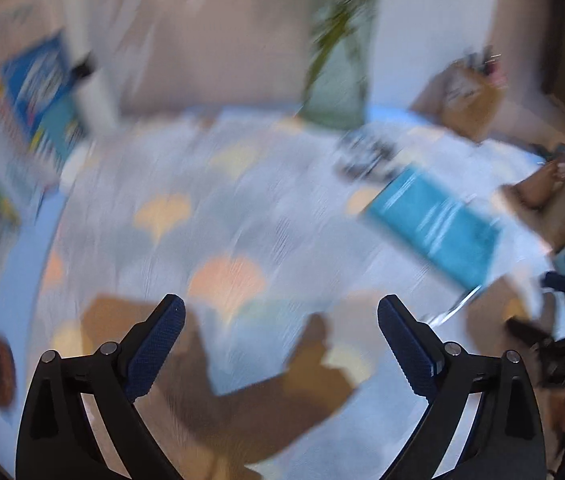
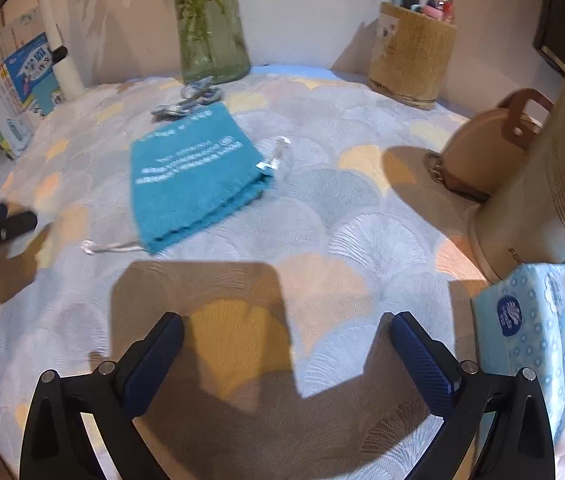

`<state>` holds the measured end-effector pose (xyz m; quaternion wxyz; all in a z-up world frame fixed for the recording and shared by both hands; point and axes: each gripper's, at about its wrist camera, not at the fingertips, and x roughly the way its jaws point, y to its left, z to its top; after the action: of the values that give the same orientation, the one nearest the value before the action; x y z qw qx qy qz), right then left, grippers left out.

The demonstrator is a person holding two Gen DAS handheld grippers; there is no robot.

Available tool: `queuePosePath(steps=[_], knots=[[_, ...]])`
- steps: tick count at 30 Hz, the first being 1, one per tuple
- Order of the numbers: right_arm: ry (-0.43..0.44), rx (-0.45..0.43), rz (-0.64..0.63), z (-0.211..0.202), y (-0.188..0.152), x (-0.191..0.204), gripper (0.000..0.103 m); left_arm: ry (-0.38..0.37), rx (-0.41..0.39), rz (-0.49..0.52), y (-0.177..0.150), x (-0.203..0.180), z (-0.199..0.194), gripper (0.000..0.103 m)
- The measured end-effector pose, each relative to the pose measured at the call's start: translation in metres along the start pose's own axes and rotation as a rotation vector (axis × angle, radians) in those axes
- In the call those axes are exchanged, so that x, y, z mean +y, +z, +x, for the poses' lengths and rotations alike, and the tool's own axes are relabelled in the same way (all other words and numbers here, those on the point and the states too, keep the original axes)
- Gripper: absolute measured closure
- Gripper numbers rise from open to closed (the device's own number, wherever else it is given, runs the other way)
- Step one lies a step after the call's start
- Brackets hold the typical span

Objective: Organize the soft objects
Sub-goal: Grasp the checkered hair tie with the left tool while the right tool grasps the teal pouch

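Observation:
A teal drawstring pouch (image 2: 194,176) lies flat on the fan-patterned tablecloth (image 2: 362,216), its white cords trailing at both ends. Behind it is a small grey patterned fabric piece (image 2: 190,100). My right gripper (image 2: 287,322) is open over bare cloth, short of the pouch, with nothing between its fingers. The left wrist view is badly blurred. There my left gripper (image 1: 281,308) is open and empty, and the pouch (image 1: 434,224) lies ahead to its right. The left gripper (image 2: 18,216) shows at the left edge of the right wrist view.
A glass vase (image 2: 210,32) and a woven holder (image 2: 410,52) stand at the back. A tan handbag (image 2: 490,148) and a tall cardboard box (image 2: 554,184) are on the right. A blue tissue pack (image 2: 530,336) lies near right. Books (image 2: 22,80) line the left.

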<state>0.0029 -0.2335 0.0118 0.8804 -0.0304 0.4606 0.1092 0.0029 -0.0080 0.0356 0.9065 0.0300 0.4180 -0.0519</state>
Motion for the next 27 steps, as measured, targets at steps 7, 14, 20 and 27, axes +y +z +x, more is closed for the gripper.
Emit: queuePosePath(steps=[7, 14, 20, 27], knots=[[0.142, -0.005, -0.033, 0.008, 0.045, 0.023, 0.0, -0.146, 0.067, 0.08, 0.08, -0.03, 0.064, 0.006], [0.175, 0.007, -0.05, 0.039, 0.067, 0.031, 0.0, -0.285, 0.138, 0.001, 0.102, -0.038, 0.129, 0.016], [0.076, -0.033, -0.13, 0.054, 0.074, 0.055, 0.0, -0.257, 0.055, 0.058, 0.101, -0.044, 0.129, 0.069], [0.049, -0.096, -0.162, 0.044, 0.068, 0.065, 0.03, -0.267, 0.012, 0.057, 0.098, -0.044, 0.116, 0.083]])
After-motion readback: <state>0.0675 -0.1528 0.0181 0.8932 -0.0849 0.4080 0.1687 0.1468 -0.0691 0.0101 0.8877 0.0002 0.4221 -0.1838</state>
